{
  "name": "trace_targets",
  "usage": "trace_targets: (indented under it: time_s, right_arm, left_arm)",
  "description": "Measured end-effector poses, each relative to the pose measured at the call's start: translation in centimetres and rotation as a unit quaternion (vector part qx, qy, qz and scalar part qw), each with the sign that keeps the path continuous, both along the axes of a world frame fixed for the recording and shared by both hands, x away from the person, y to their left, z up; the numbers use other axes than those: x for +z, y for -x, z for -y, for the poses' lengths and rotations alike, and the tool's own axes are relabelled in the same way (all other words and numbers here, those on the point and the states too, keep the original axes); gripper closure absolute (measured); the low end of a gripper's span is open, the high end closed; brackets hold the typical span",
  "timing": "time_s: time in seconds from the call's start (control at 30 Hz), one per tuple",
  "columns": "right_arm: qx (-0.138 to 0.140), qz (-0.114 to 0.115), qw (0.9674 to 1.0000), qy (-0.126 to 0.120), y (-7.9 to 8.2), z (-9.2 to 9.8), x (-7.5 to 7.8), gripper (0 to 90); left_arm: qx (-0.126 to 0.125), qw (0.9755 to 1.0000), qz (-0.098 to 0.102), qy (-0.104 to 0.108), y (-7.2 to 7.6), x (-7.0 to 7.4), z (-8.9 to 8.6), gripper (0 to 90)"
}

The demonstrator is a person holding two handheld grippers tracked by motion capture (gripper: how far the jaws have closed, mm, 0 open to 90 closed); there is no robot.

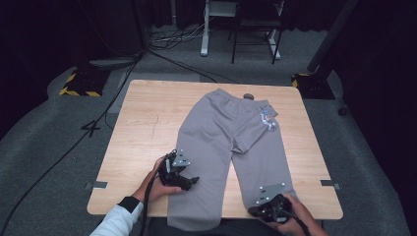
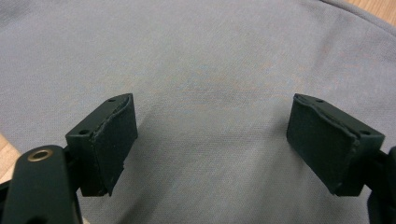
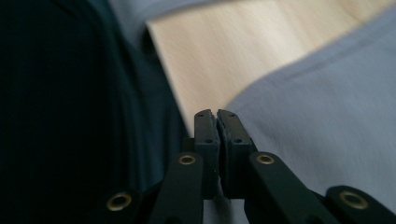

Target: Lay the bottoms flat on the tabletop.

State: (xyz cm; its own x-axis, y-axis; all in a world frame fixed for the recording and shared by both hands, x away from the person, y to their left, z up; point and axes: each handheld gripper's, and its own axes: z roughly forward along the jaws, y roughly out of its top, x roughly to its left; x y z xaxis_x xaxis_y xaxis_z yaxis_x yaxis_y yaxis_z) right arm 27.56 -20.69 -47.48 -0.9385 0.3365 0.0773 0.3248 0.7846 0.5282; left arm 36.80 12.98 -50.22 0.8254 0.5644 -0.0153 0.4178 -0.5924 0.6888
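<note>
Grey sweatpants (image 1: 221, 128) lie flat on the wooden table (image 1: 147, 123), waist at the far end, legs toward me. The left leg's end hangs over the near edge. My left gripper (image 1: 193, 181) rests at the outer side of that left leg; in the left gripper view it (image 2: 211, 107) stands wide open over grey fabric (image 2: 210, 56), nothing between the pads. My right gripper (image 1: 260, 209) sits at the cuff of the right leg by the near edge. In the right gripper view it (image 3: 216, 114) is shut, tips at the edge of the fabric (image 3: 336, 116), bare table (image 3: 219, 56) beyond.
A blue-white print (image 1: 268, 120) marks the sweatpants near the right hip. A small dark round object (image 1: 249, 96) lies at the waistband by the far edge. Bare wood runs along the table's left side. Cables (image 1: 98, 123) cross the grey floor at left.
</note>
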Motion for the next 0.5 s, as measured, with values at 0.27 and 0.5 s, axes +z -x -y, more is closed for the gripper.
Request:
trace_targets:
  time_s: [0.27, 0.5]
  right_arm:
    - [0.011, 0.048, 0.9978, -0.044, -0.2, -2.6, 1.6, 54.0]
    - [-0.114, 0.099, 0.9874, -0.046, -7.5, 1.3, 1.4, 49.6]
  left_arm:
    - [-0.003, 1.0000, 0.001, 0.001, 0.4, 0.0, 0.3, 16.3]
    - [-0.028, 0.9996, 0.001, 0.001, 1.0, 0.0, 1.1, 16.3]
